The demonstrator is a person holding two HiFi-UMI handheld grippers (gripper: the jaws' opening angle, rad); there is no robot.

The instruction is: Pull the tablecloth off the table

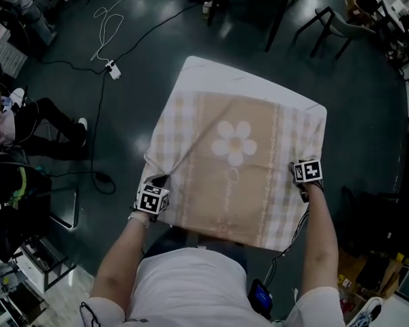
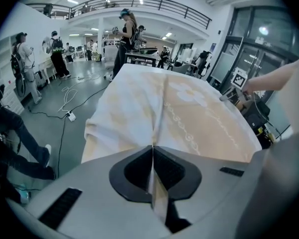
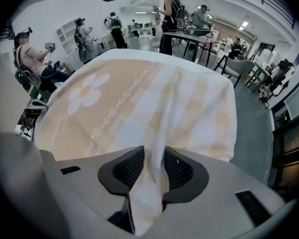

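Observation:
A beige checked tablecloth [image 1: 232, 176] with a white flower [image 1: 234, 142] at its centre covers a small table. My left gripper [image 1: 152, 195] sits at the cloth's near-left corner. In the left gripper view it [image 2: 152, 151] is shut on a thin fold of the tablecloth [image 2: 189, 113], which runs taut away from the jaws. At the near-right edge my right gripper [image 1: 307, 176] holds the cloth too. In the right gripper view a bunched fold of the tablecloth [image 3: 139, 98] is pinched between its jaws [image 3: 153, 156] and hangs out behind them.
Dark floor surrounds the table. Cables and a power strip [image 1: 113, 69] lie at the far left. A seated person's legs [image 1: 48, 121] reach in from the left. A dark table and chairs [image 1: 324, 26] stand behind. People [image 2: 125, 34] stand beyond the table.

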